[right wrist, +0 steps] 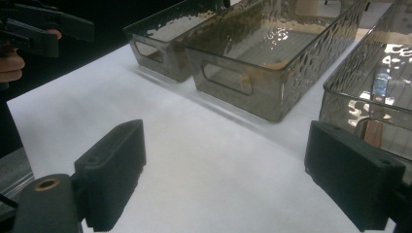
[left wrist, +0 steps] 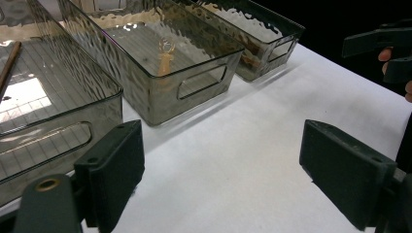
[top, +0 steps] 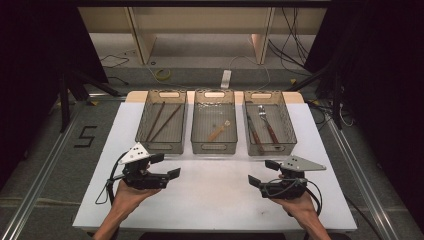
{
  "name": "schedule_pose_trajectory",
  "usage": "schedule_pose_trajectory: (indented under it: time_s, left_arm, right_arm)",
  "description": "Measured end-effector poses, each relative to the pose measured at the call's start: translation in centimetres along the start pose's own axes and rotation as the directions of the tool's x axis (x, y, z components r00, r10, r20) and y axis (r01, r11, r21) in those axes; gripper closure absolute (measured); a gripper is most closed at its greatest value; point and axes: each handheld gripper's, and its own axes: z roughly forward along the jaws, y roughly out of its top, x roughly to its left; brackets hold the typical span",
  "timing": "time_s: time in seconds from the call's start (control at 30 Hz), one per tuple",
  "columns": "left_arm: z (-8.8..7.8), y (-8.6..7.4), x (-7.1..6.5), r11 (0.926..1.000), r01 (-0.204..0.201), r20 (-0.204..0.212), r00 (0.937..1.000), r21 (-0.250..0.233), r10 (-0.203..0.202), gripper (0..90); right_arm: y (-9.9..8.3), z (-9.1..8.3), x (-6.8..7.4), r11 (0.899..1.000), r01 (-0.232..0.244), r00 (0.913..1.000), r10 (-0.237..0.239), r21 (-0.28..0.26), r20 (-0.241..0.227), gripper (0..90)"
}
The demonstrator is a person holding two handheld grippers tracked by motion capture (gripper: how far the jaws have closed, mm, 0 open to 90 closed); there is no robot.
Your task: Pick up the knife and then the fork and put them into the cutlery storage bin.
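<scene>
Both grippers rest low over the white table (top: 215,200): left gripper (top: 167,166) and right gripper (top: 262,172), jaws spread wide, nothing between them (each held in one hand). Just ahead stand three smoky bins: left bin (top: 145,142) with chopsticks (top: 162,121), middle bin (top: 214,146) with a wooden spoon (top: 218,131), right bin (top: 286,135) with a fork (top: 267,125).

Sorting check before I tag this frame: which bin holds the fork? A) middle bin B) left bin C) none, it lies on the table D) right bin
D: in the high view the fork lies inside the right bin, beside another brown-handled utensil; the left bin holds two chopsticks and the middle bin a small spoon.
</scene>
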Motion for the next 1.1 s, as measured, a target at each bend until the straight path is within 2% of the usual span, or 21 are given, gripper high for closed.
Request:
schedule_pose_trajectory:
  time_s: [0.23,0.57,1.1]
  left_arm:
    - [0.0,0.0,0.0,1.0000,0.002,0.012,0.9999,0.000,-0.002,15.9]
    - [0.1,0.0,-0.1,1.0000,-0.001,0.023,0.9997,0.007,0.001,15.9]
    - [0.1,-0.1,-0.1,1.0000,0.002,0.022,0.9998,0.007,-0.002,15.9]
  right_arm:
    - [-0.5,-0.3,0.1,1.000,-0.001,1.0000,0.001,-0.001,-0.004,15.7]
    - [-1.4,-0.8,-0.1,1.000,-0.012,0.9996,0.012,-0.001,0.024,15.9]
    - [-1.3,-0.9,-0.1,1.000,-0.007,0.9996,0.007,-0.007,0.027,16.1]
